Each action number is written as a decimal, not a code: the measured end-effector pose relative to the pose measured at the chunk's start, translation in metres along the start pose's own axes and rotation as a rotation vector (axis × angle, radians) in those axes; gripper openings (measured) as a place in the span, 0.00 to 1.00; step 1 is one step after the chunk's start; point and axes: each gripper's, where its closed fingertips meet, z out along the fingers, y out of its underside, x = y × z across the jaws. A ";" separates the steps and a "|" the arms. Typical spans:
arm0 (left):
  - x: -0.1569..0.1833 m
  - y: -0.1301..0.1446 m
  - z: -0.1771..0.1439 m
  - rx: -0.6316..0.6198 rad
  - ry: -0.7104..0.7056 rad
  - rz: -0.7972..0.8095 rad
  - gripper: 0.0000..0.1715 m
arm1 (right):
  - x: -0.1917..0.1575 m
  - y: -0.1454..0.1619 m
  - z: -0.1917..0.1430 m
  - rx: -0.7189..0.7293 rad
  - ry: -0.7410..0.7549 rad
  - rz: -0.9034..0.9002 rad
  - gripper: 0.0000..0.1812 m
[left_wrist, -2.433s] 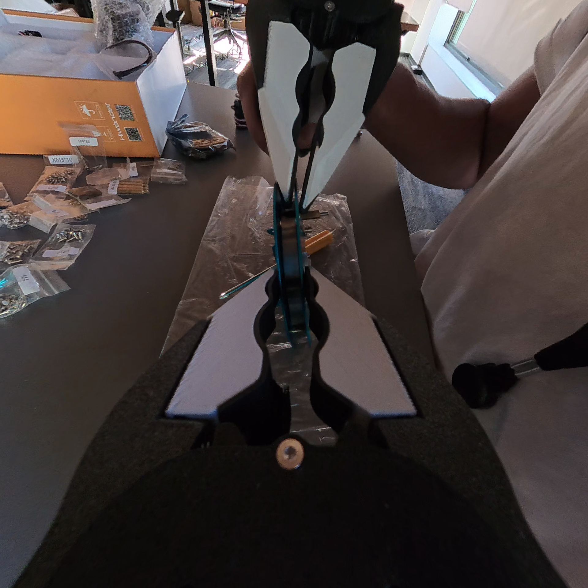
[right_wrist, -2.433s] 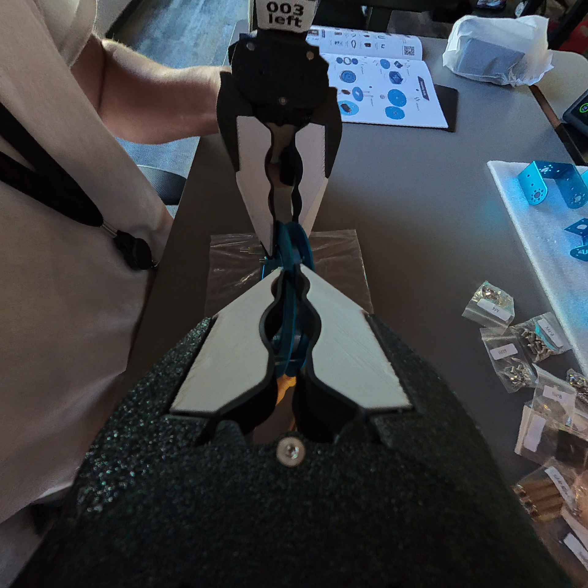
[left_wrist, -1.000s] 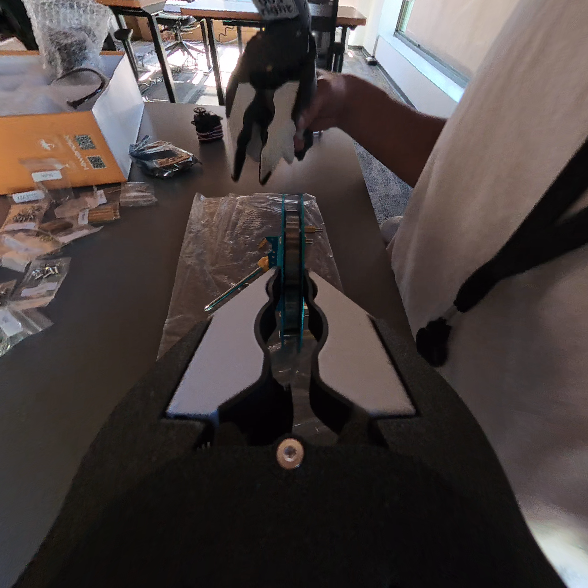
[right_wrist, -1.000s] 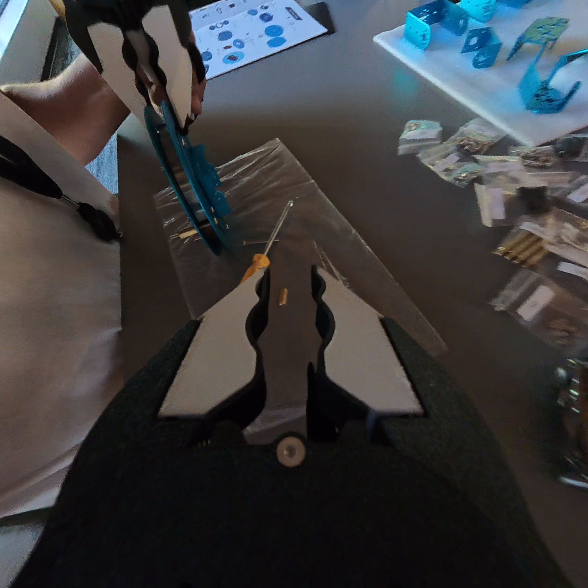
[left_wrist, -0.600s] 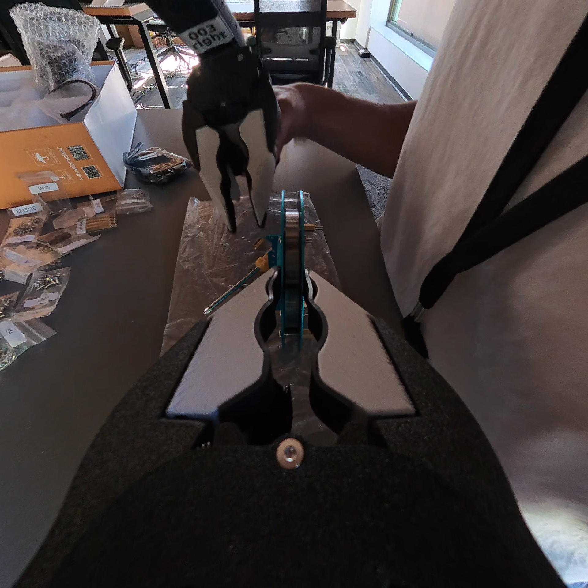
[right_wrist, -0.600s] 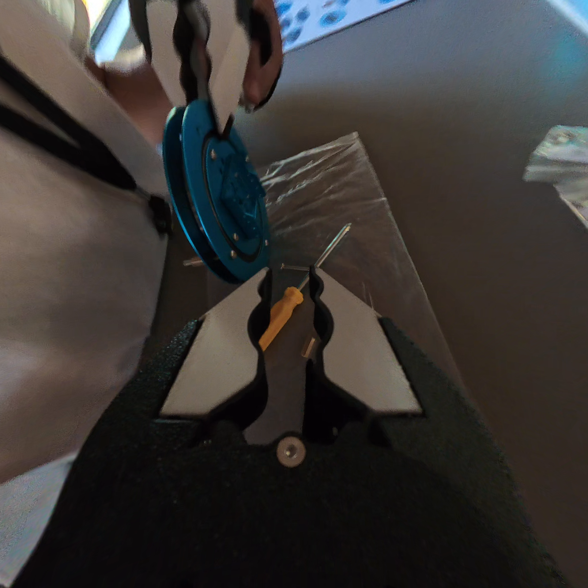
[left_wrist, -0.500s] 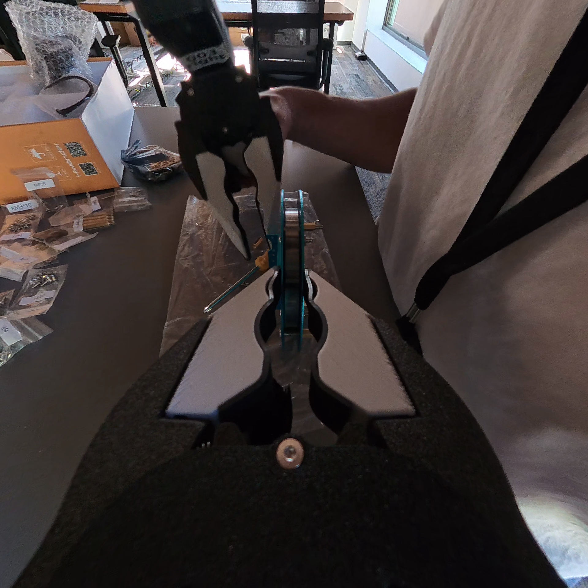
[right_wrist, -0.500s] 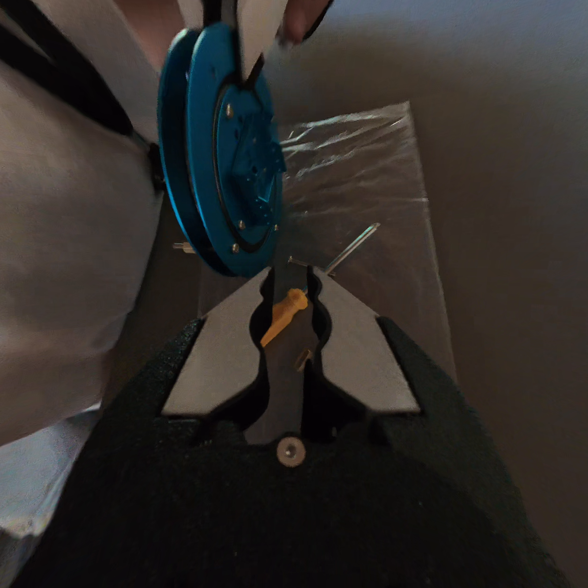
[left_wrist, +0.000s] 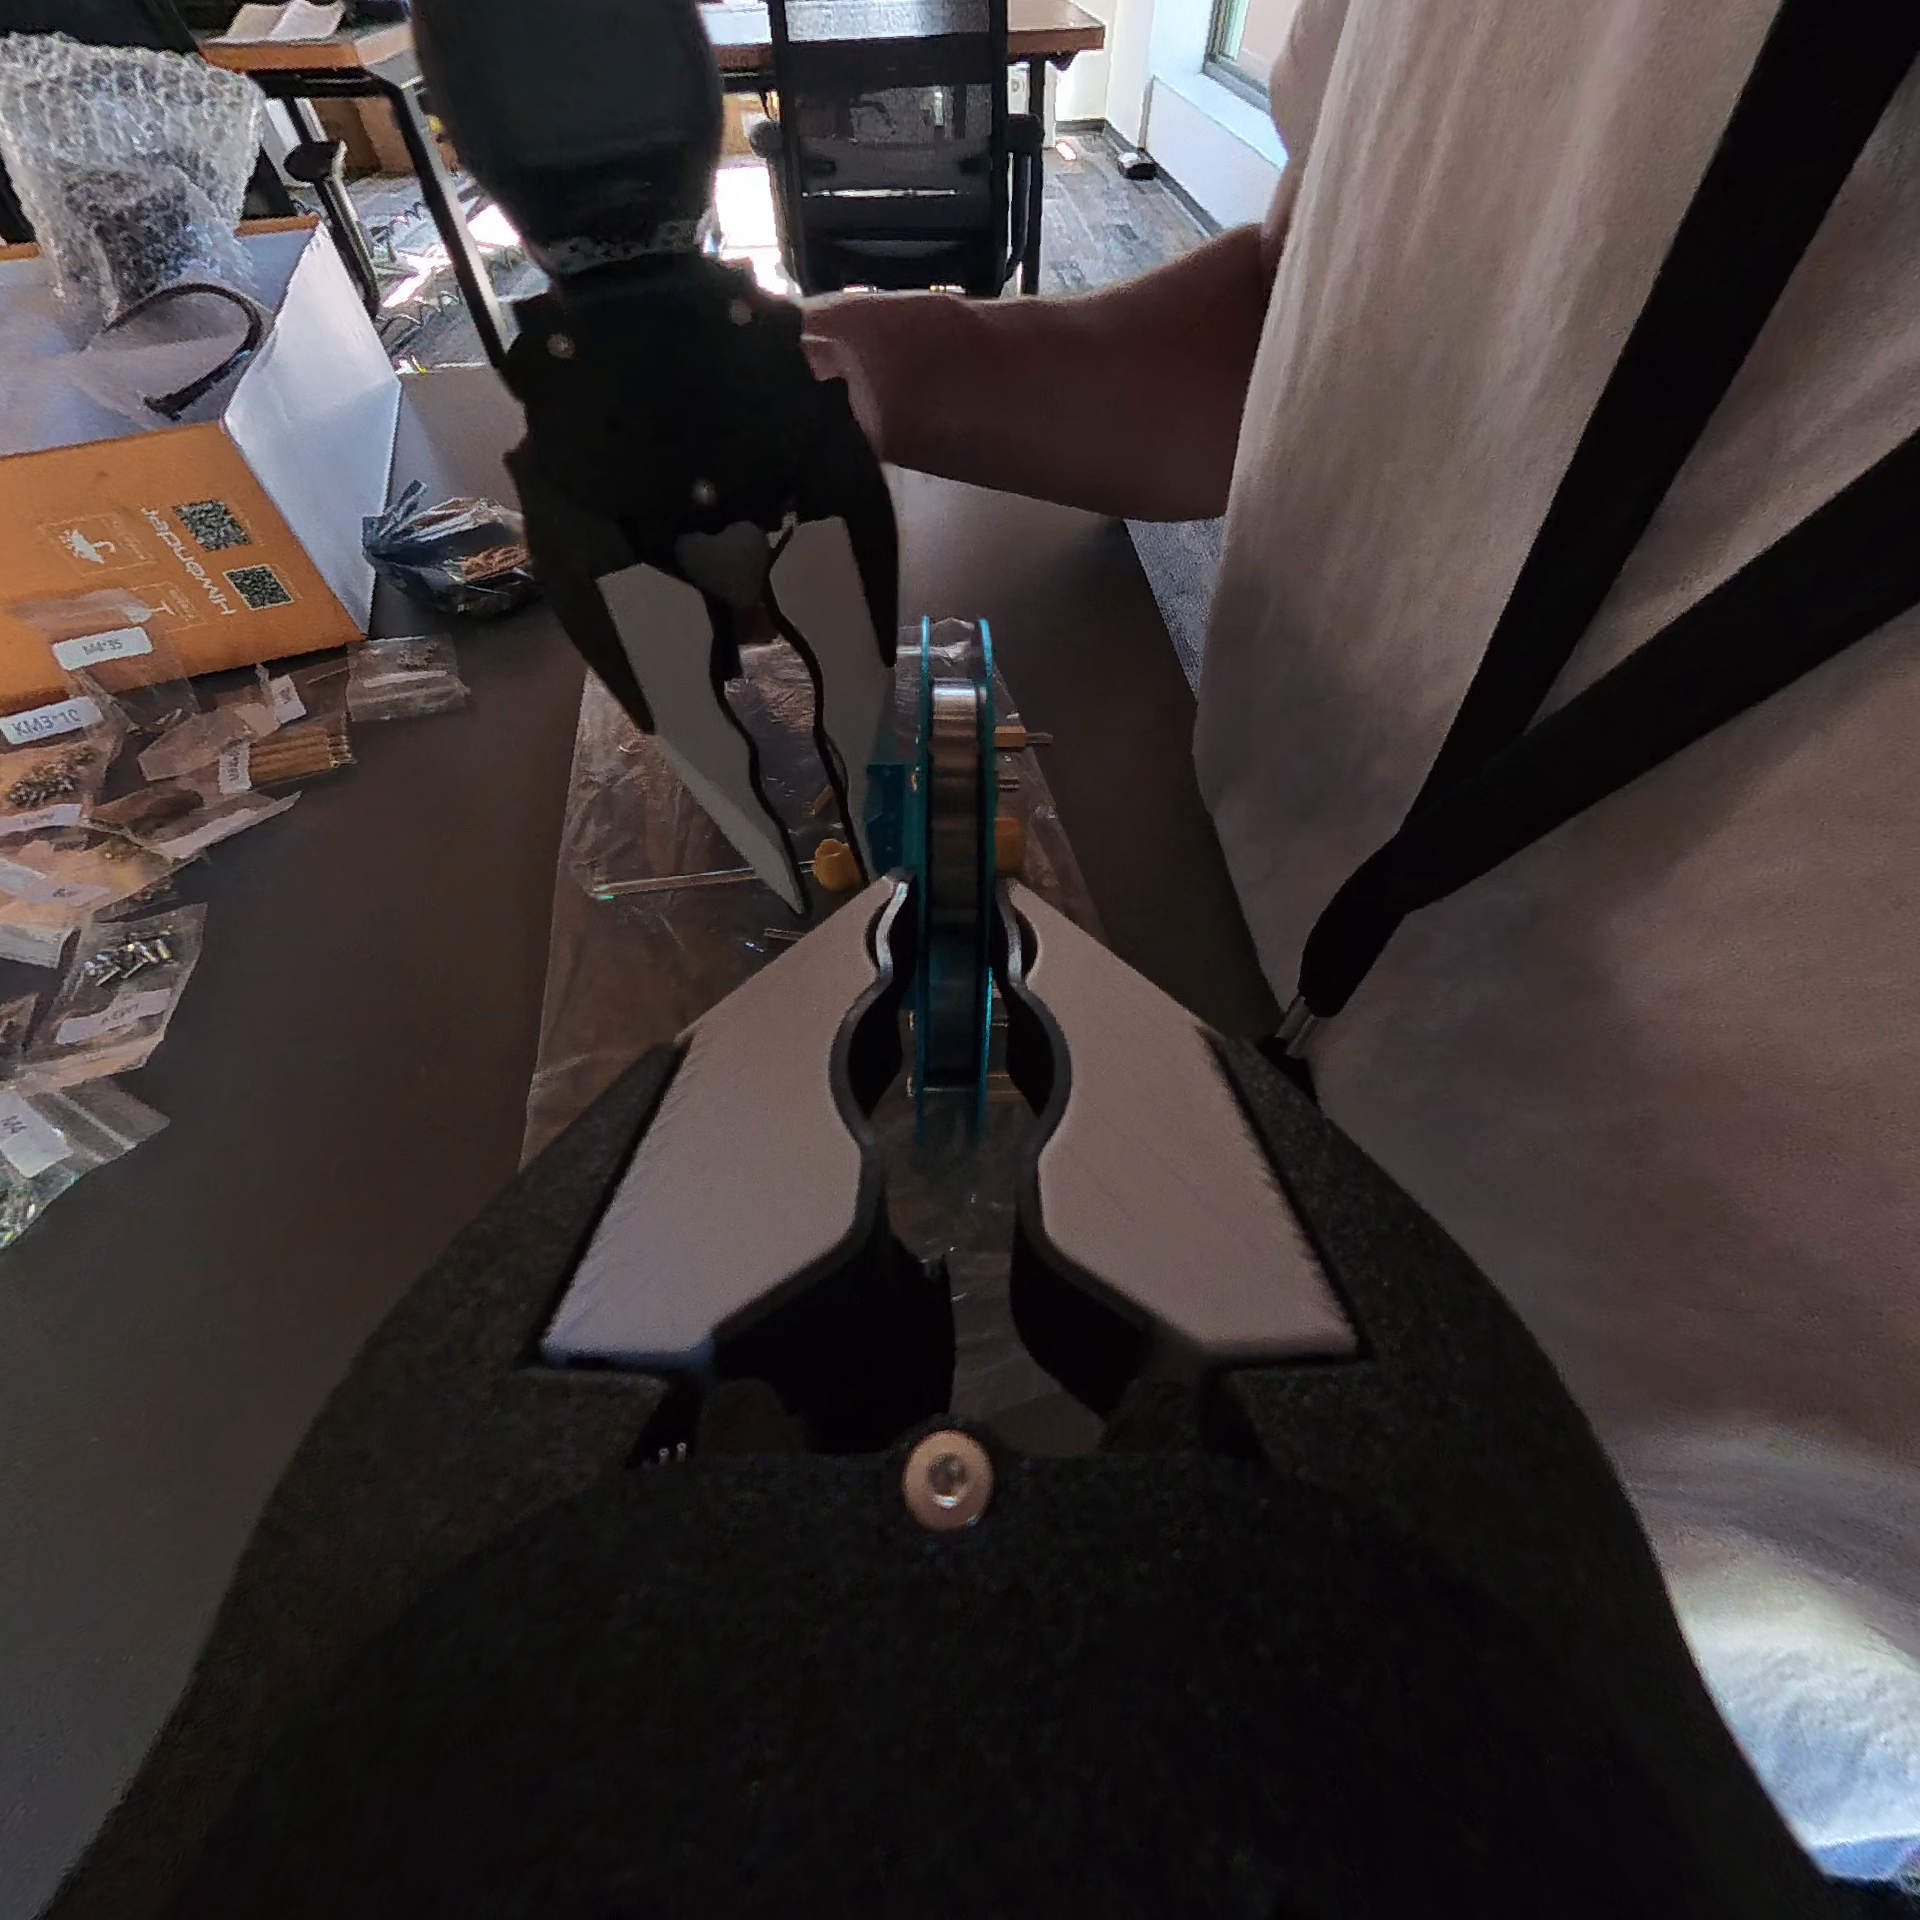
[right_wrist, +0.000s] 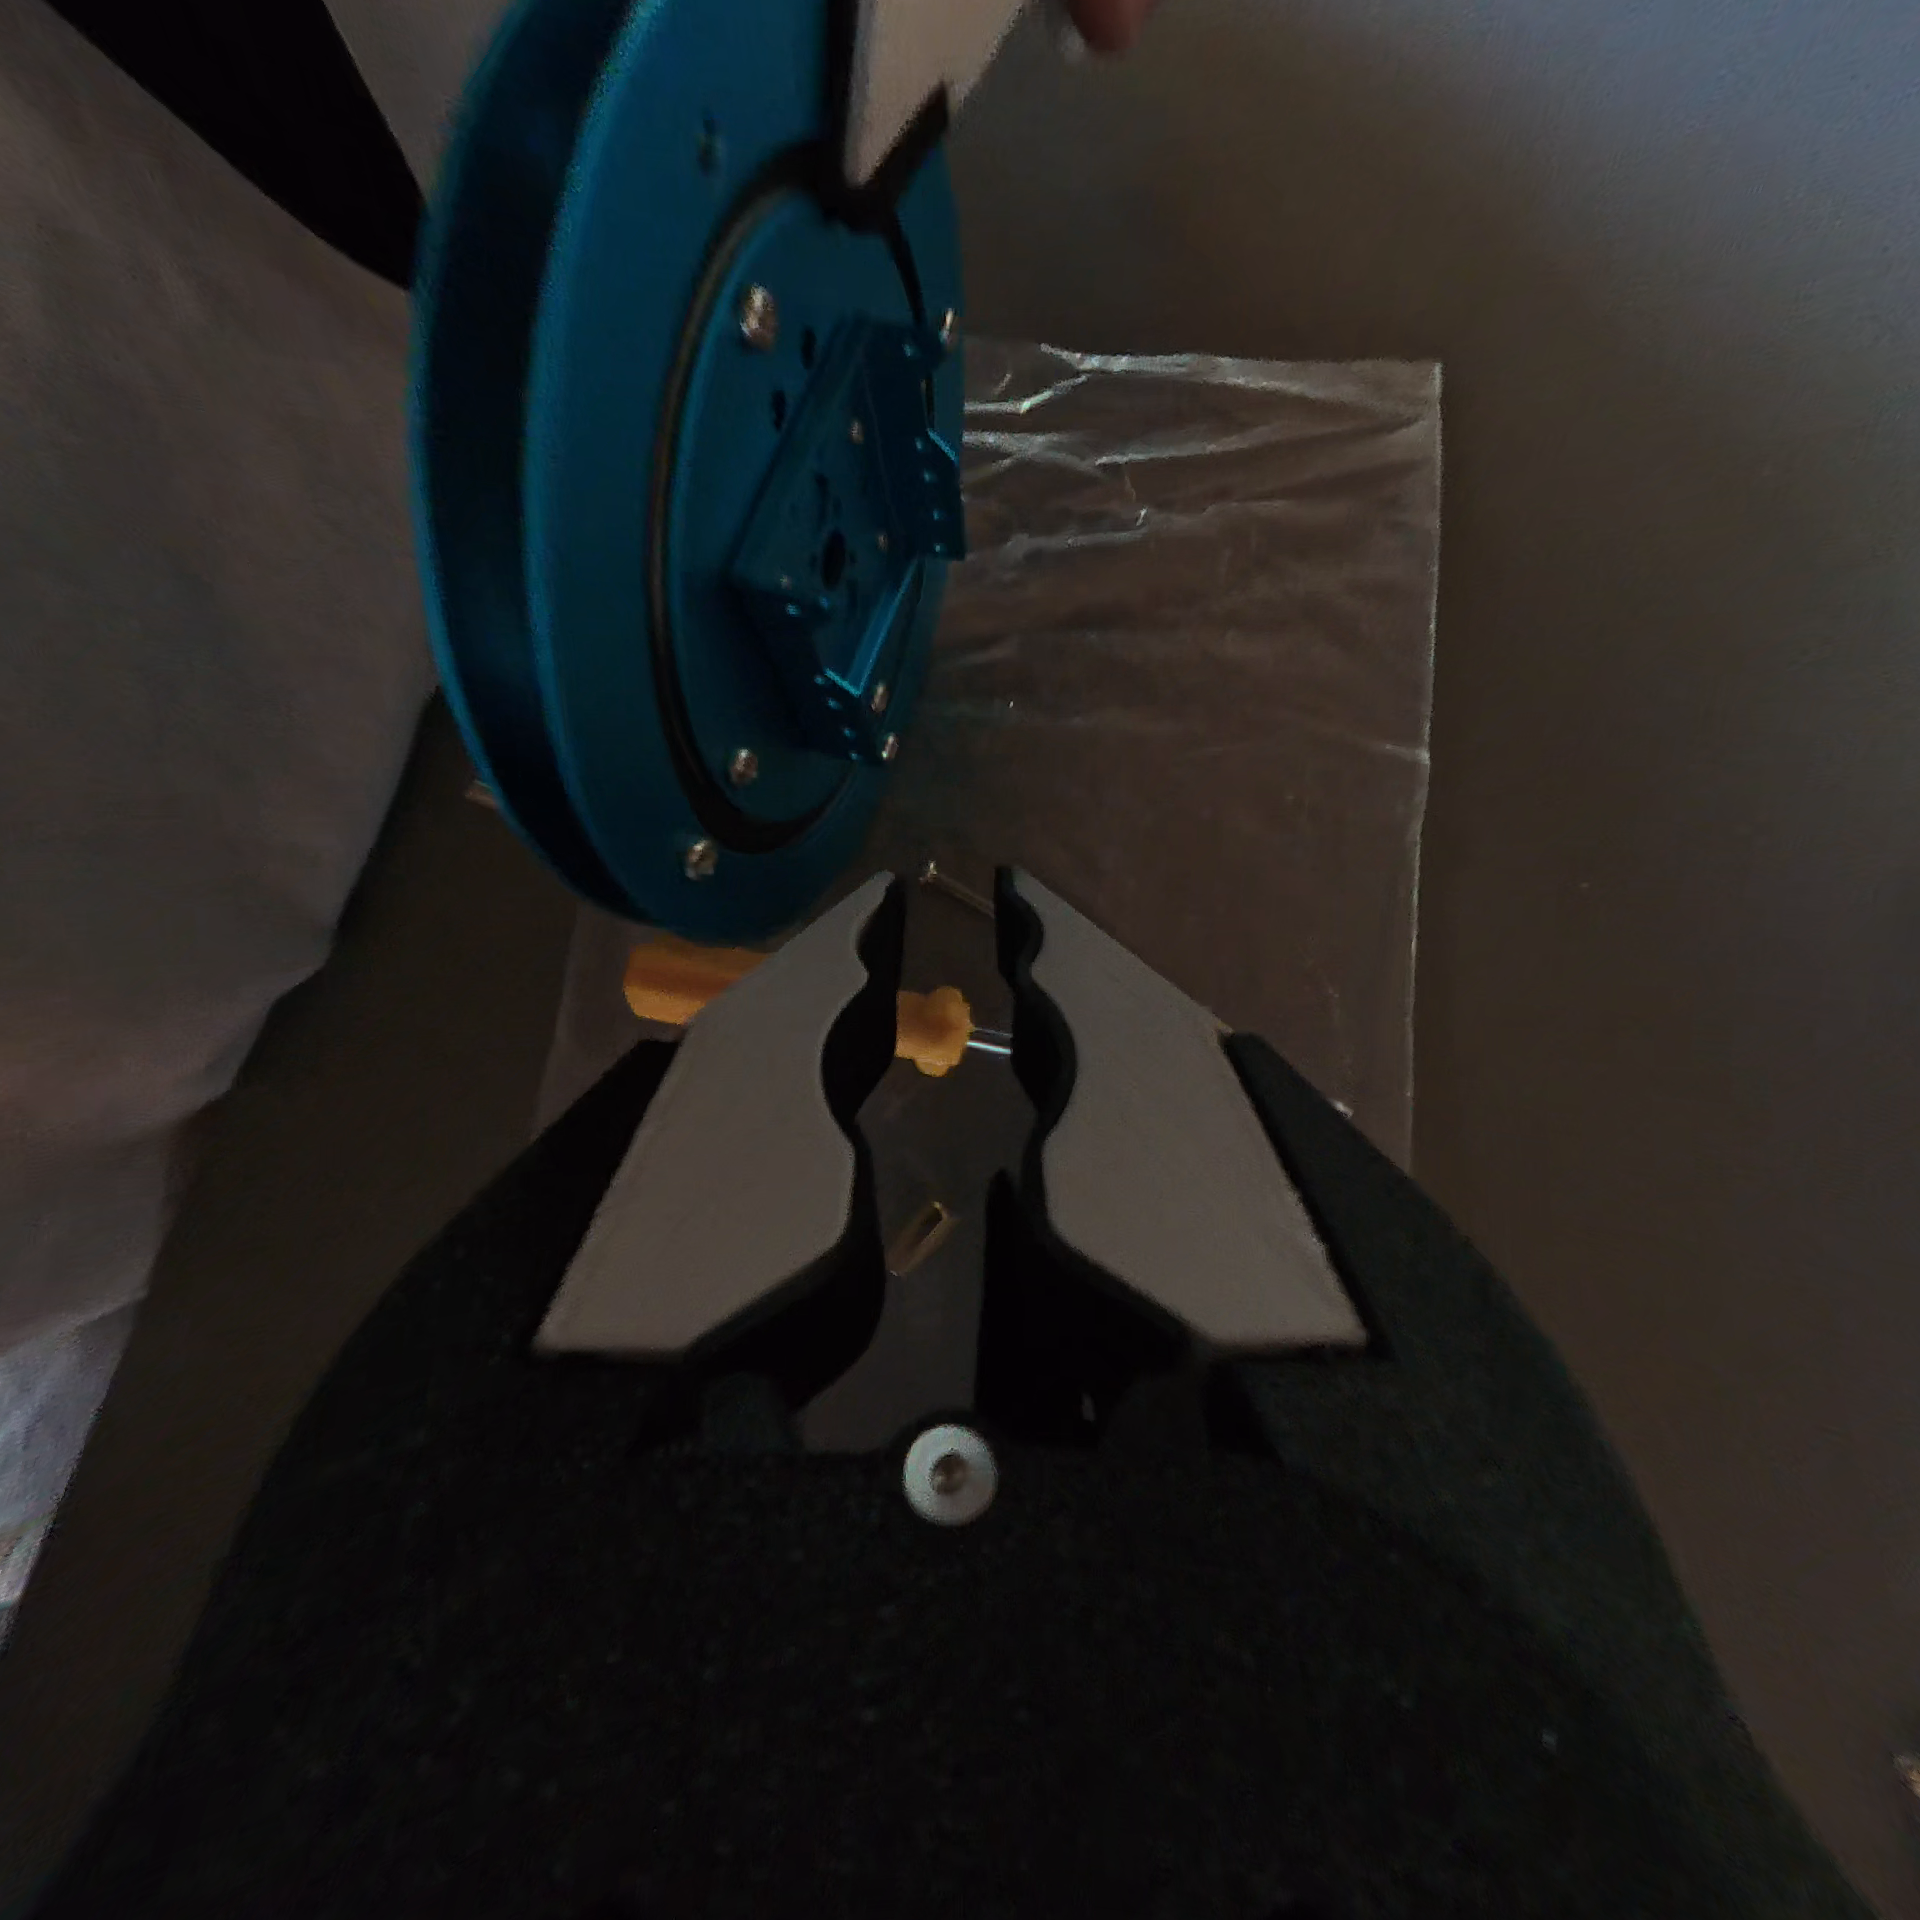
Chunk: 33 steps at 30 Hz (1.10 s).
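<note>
My left gripper (left_wrist: 954, 885) is shut on a blue disc assembly (left_wrist: 951, 790), two blue plates with a metal ring between them, held upright on edge above a clear plastic bag (left_wrist: 665, 831). In the right wrist view the disc (right_wrist: 675, 499) hangs at upper left, with a left finger (right_wrist: 914, 73) on its rim. My right gripper (right_wrist: 948, 878) is open and points down at the bag (right_wrist: 1195, 571). Its fingers straddle a yellow-handled screwdriver (right_wrist: 930, 1029) that lies crosswise. A small brass standoff (right_wrist: 920, 1236) and a small screw (right_wrist: 951, 883) lie between the fingers. The right gripper (left_wrist: 826, 888) stands just left of the disc.
A dark table (left_wrist: 364, 1039) carries an orange-and-white box (left_wrist: 156, 540) and several small bags of screws (left_wrist: 104, 810) at the left. Bubble wrap (left_wrist: 114, 177) and a chair (left_wrist: 904, 156) are behind. A person's torso with a black strap (left_wrist: 1558, 727) fills the right. About 10 cm separates my left fingertips from my right.
My right gripper let go of the blue disc, swung away, then came down over the screwdriver's yellow handle. My left gripper kept hold of the disc, which stayed upright.
</note>
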 end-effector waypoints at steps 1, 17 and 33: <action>0.001 0.000 0.000 -0.004 0.001 0.011 0.07 | 0.001 0.003 0.003 -0.028 -0.012 -0.014 0.08; 0.013 0.000 0.002 -0.040 0.014 0.078 0.08 | -0.001 0.010 0.016 -0.184 -0.229 -0.252 0.04; -0.001 -0.007 0.009 -0.050 -0.093 0.046 0.07 | 0.031 -0.085 -0.064 0.741 -0.145 0.792 0.01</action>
